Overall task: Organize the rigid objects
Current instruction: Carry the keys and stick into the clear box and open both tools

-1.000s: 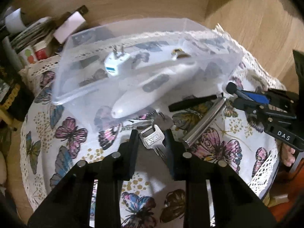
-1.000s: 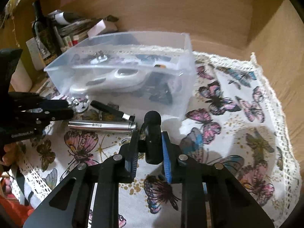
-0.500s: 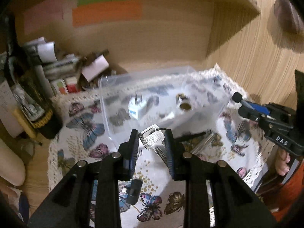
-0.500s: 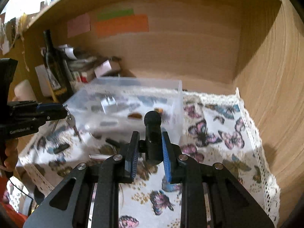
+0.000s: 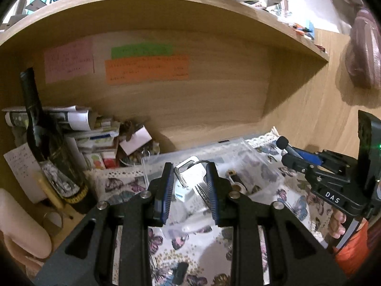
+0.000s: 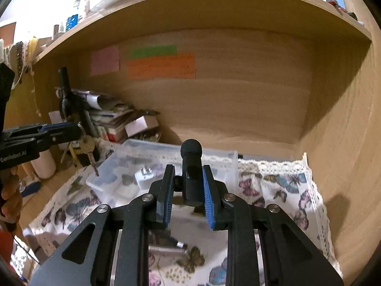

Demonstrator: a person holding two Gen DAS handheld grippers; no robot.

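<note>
Both grippers lifted well up off the butterfly cloth [image 6: 281, 190] since a second ago, now hanging over the clear plastic bin [image 6: 166, 164] so loads can drop straight in. Bin already has a white charger plug [image 6: 145, 176] and small bits. Right gripper [image 6: 187, 190] clamped on the black mini microphone [image 6: 190, 166], held upright, foam head out front. Left gripper [image 5: 188, 186] pinches the key bunch [image 5: 189, 174]; keys dangle from it near the bin's left edge. Silver tube [image 6: 166, 249] remains on the cloth, probably next.
</note>
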